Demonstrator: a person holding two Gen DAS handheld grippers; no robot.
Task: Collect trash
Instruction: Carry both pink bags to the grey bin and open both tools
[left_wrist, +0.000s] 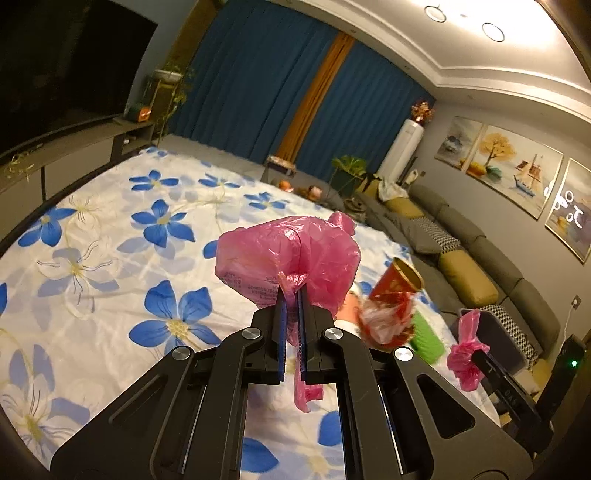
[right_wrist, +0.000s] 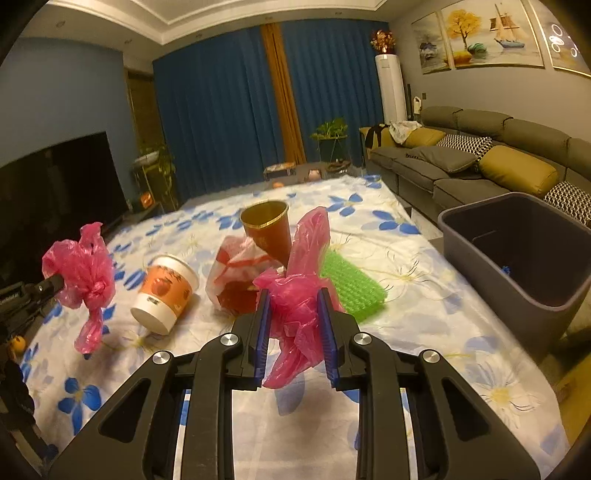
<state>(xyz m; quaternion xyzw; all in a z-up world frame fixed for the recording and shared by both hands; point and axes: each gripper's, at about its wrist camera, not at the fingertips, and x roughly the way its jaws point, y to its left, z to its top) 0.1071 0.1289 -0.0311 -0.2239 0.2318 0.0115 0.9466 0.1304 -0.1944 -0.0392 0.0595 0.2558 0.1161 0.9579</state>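
Note:
My left gripper (left_wrist: 291, 292) is shut on a crumpled pink plastic bag (left_wrist: 288, 254), held up above the flowered cloth (left_wrist: 110, 229). My right gripper (right_wrist: 293, 295) is shut on a second pink plastic bag (right_wrist: 301, 310), also lifted off the cloth. In the right wrist view the left gripper (right_wrist: 55, 283) shows at the far left with its pink bag (right_wrist: 83, 277). On the cloth between them are a fallen orange paper cup (right_wrist: 166, 291), a red-and-white plastic bag (right_wrist: 236, 273), a red cup with a gold rim (right_wrist: 269, 229) and a green mesh pad (right_wrist: 351, 284).
A grey bin (right_wrist: 517, 251) stands off the cloth's right edge, open at the top. Behind it runs a grey sofa (right_wrist: 461, 162) with cushions. A dark television (right_wrist: 55, 192) is on the left, and blue curtains (right_wrist: 221, 110) with potted plants are at the back.

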